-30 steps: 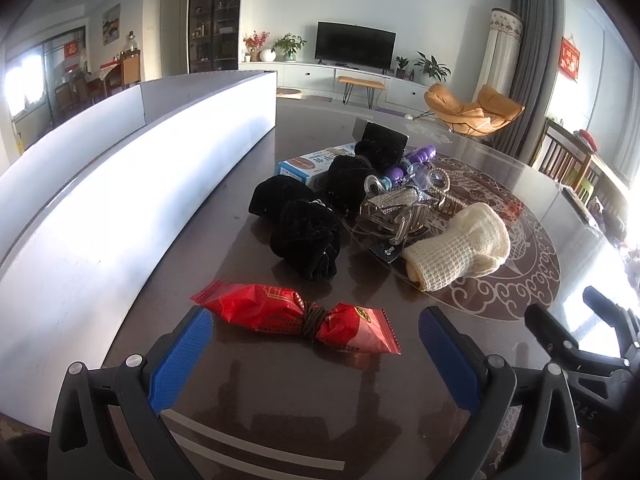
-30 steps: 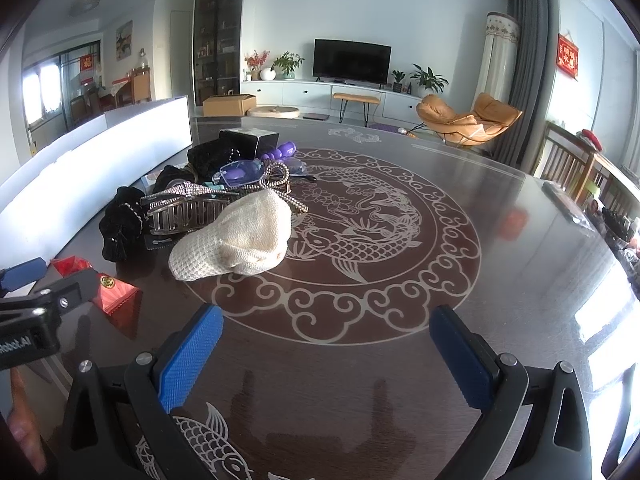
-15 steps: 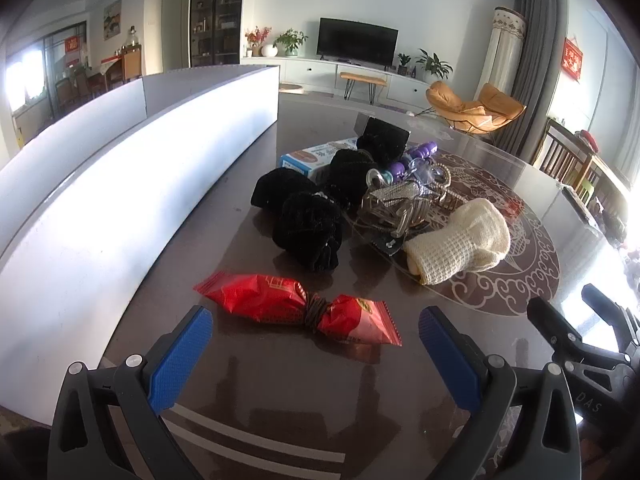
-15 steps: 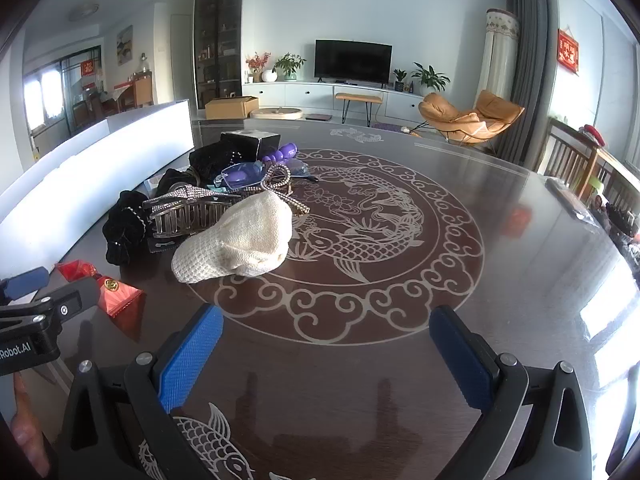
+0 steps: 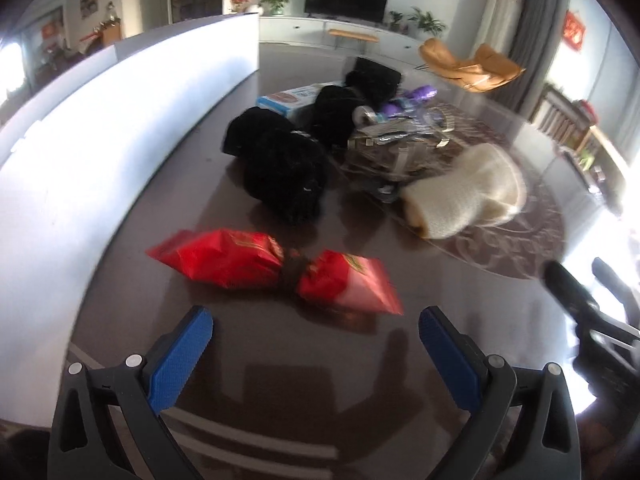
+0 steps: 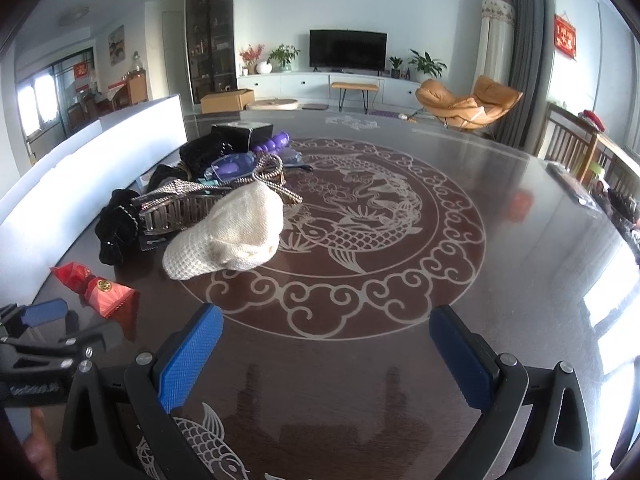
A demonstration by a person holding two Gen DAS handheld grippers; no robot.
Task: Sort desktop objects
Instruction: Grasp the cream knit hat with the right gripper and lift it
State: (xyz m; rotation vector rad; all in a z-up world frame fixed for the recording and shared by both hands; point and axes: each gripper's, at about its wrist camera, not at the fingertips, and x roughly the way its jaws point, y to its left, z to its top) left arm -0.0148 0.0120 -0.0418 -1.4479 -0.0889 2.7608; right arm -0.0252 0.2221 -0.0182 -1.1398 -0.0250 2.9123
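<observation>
Nothing looks sorted yet, as far as I can judge: all the objects lie together in one loose pile on the dark table (image 6: 520, 280), near the long white board (image 5: 120, 120) at its left side. Closest to the left gripper (image 5: 316, 344) is a red snack packet (image 5: 272, 272), tied in the middle with a dark band; it lies just in front of the blue pads (image 5: 180, 356), which stand wide apart and hold nothing. Behind the packet I see black fabric bundles (image 5: 284, 176), a metallic hair claw (image 6: 176, 208), a cream knitted piece (image 6: 228, 240), some purple things (image 6: 236, 166), a black box (image 6: 242, 134) and a blue and white carton (image 5: 292, 98). The right gripper (image 6: 324, 348) hangs over the bare middle of the table, its jaws also wide and empty, well apart from the pile. So the whole sorting is still to do, and the red packet seems the likely first thing to take.
</observation>
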